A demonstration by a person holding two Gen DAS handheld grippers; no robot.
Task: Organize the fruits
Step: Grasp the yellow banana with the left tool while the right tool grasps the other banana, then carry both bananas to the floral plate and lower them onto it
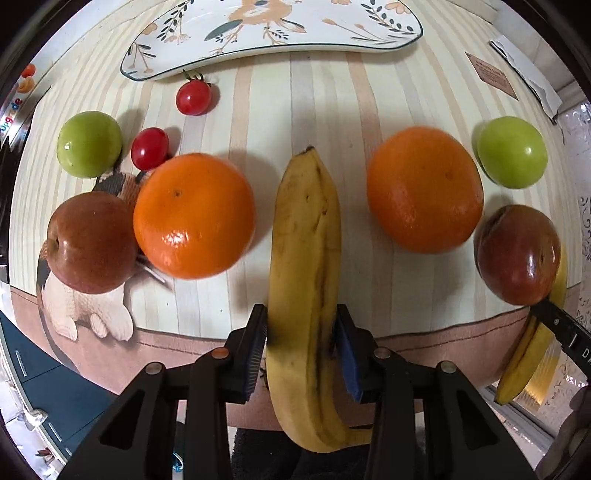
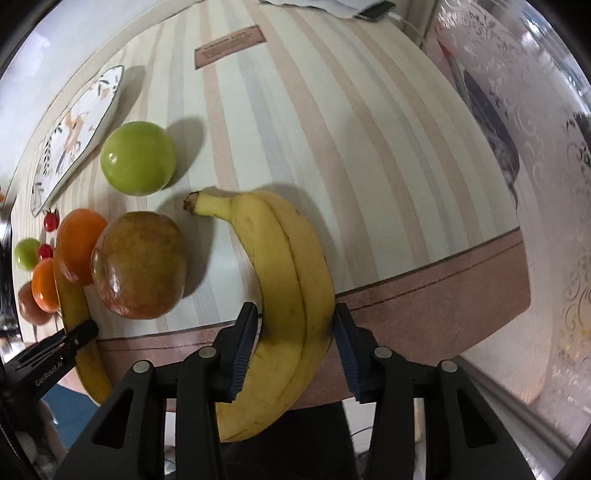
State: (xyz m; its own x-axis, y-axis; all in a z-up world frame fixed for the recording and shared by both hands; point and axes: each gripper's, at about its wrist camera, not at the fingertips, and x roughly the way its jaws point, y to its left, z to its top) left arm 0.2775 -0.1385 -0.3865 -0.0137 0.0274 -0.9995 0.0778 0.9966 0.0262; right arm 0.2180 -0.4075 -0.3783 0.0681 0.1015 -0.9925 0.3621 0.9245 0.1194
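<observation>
My left gripper [image 1: 301, 336] is shut on a spotted yellow banana [image 1: 304, 258] that points away over the table. Around it lie two oranges [image 1: 194, 216] [image 1: 424, 190], two red-brown apples [image 1: 90, 242] [image 1: 517, 254], two green apples [image 1: 89, 144] [image 1: 511, 151] and two cherry tomatoes [image 1: 193, 96]. My right gripper [image 2: 295, 332] is shut on a second banana [image 2: 288, 288], its stem pointing left, beside a red-brown apple [image 2: 140, 266] and a green apple [image 2: 138, 158]. The left gripper [image 2: 74, 339] with its banana shows at the right wrist view's left edge.
A white floral plate [image 1: 273, 33] lies at the far side of the striped tablecloth [image 1: 332, 103]; it also shows in the right wrist view [image 2: 74, 133]. A brown label [image 2: 229, 46] is on the cloth. The table's near edge [image 2: 424, 291] is just under both grippers. A patterned curtain [image 2: 546, 221] hangs right.
</observation>
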